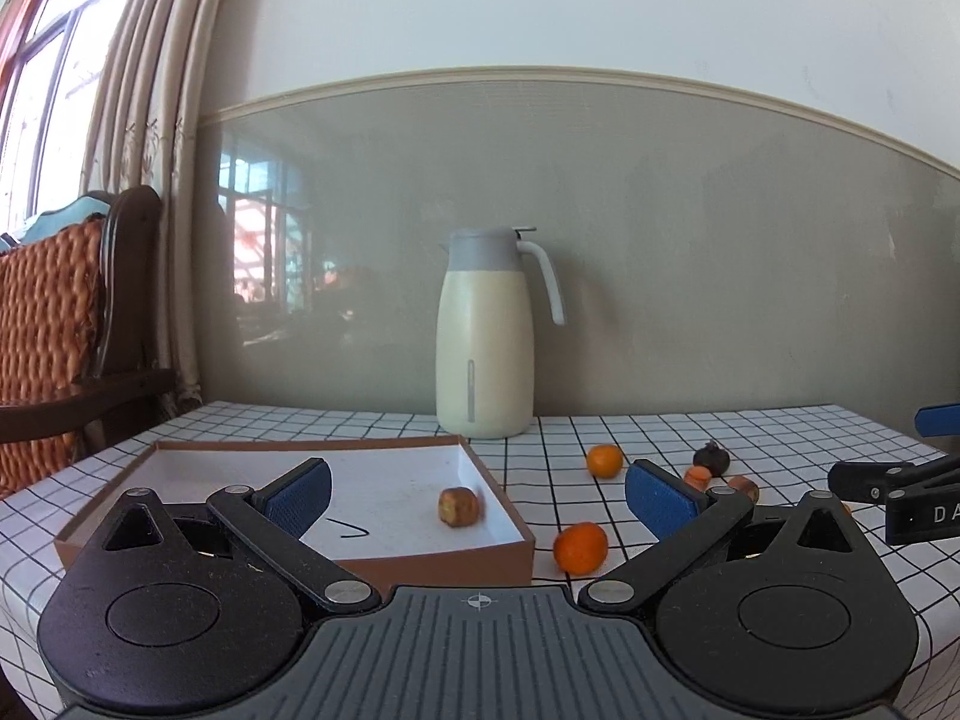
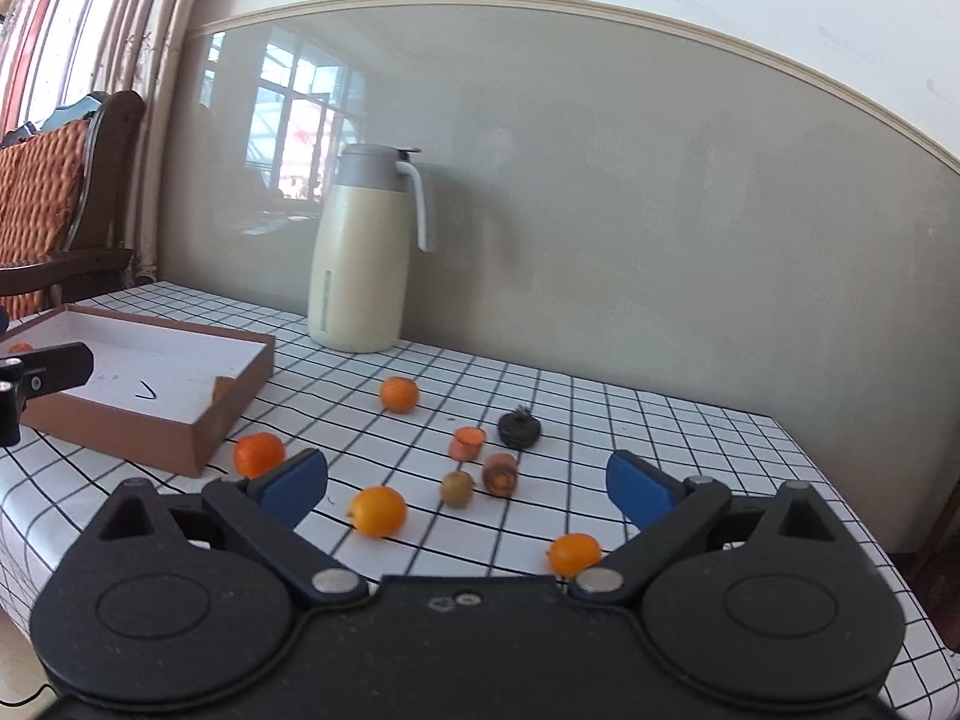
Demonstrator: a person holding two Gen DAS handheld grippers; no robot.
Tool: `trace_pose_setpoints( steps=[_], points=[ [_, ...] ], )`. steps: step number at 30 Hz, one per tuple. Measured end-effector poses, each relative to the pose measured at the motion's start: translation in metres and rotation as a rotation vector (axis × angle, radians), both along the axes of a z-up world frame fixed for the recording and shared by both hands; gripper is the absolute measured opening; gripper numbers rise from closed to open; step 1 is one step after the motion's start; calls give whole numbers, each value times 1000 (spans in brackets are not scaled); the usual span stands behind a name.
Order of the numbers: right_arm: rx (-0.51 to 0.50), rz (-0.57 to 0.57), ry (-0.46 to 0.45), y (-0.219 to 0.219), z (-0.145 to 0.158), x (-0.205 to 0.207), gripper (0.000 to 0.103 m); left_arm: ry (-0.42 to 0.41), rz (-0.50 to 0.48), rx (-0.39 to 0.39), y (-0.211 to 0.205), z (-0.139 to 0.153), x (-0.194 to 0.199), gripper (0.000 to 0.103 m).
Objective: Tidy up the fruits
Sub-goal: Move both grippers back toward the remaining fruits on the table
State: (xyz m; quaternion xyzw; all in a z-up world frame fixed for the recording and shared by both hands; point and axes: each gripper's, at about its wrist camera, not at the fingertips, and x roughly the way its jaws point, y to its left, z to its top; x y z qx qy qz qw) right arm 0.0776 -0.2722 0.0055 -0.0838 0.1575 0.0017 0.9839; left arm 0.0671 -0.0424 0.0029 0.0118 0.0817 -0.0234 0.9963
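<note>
Brown box (image 1: 510, 558) holding one blurred brownish fruit (image 1: 459, 505), both grippers' fingers wide, empty

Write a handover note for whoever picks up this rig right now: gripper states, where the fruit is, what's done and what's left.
Left hand-held gripper: open, empty, facing the box.
Right hand-held gripper: open, empty, low over the loose fruit.
Done: one brownish fruit lies in the box near its right wall; it looks blurred, perhaps not settled.
Left on the checked tablecloth: four oranges, one beside the box corner, one toward the jug, one between the right fingers, one near the gripper body; two orange cut pieces, a small brown fruit and a dark fruit.
Suggested next: the orange between the right fingers.
</note>
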Motion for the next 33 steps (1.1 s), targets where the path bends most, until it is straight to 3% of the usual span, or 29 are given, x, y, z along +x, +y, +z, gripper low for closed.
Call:
trace_pose_setpoints(
  steps=[33],
  points=[
    [26,-114,111,-40,-45,45,81,132,-172,84,-84,-40,58,103]
  ],
)
